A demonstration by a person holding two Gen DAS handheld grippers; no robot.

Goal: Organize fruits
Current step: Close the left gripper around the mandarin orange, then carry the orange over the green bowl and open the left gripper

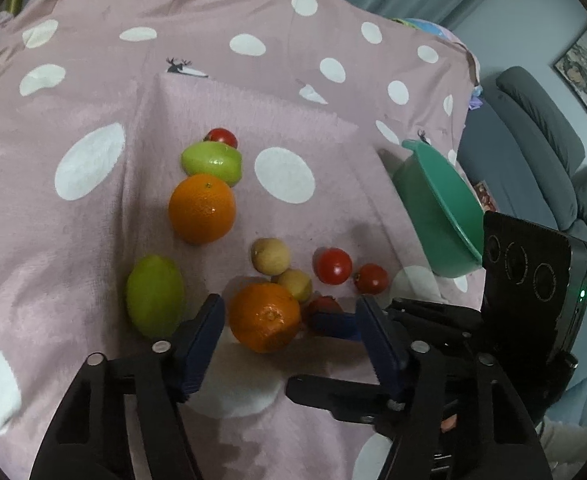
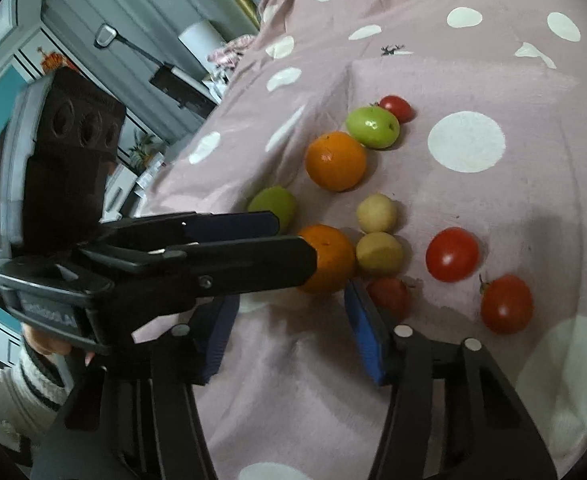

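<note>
Pink polka-dot cloth (image 1: pixel 93 92) covers the whole tabletop, fruit scattered all over it. Left claw (image 1: pixel 289 320) has its blue pads either side of the near orange (image 1: pixel 264 317), jaws apart with small gaps showing, so not clamped. Right claw (image 2: pixel 289 320) comes in from the side, jaws apart too; its far pad sits right next to a red tomato (image 2: pixel 389 296), which looks to be outside the jaws, and nothing is gripped. Beyond the orange: two pale round fruits (image 1: pixel 270 256), two more tomatoes (image 1: pixel 332 266), a green fruit (image 1: pixel 155 295) off left, then another orange (image 1: pixel 202 209). Green bowl (image 1: pixel 437 216) sits tilted off to the right.
</note>
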